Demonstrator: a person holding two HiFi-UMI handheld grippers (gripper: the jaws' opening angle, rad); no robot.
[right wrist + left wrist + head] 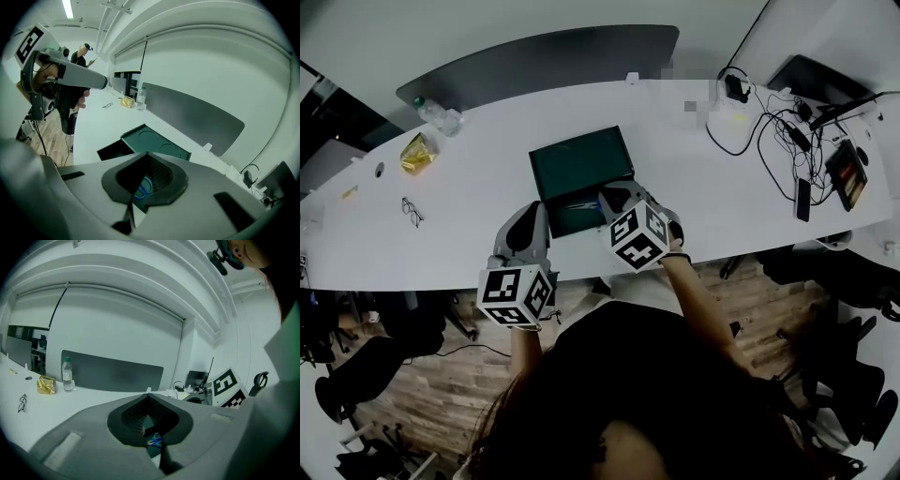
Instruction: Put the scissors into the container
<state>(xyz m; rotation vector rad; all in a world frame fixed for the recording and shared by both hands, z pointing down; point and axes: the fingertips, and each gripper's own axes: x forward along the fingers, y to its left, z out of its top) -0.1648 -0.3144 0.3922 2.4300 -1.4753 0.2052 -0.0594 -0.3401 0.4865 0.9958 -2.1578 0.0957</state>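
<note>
The dark green container (581, 159) lies open on the white table (469, 187), its lid flat behind a darker tray. Blue-handled scissors (581, 203) lie in that tray. My right gripper (607, 195) hovers over the tray with its jaws together; in its own view the right gripper (147, 154) is shut, and the scissors (144, 187) show through the gap below the tips. I cannot see the pads pinching them. My left gripper (534, 208) sits at the tray's left near the table's front edge. In its own view the left gripper (148, 396) is shut and empty, the scissors (155, 441) beyond.
A water bottle (441, 114), a yellow packet (417, 153) and eyeglasses (412, 211) lie at the table's left. Cables and devices (787, 122) and a phone (802, 199) crowd the right end. A grey partition (544, 61) runs along the far edge.
</note>
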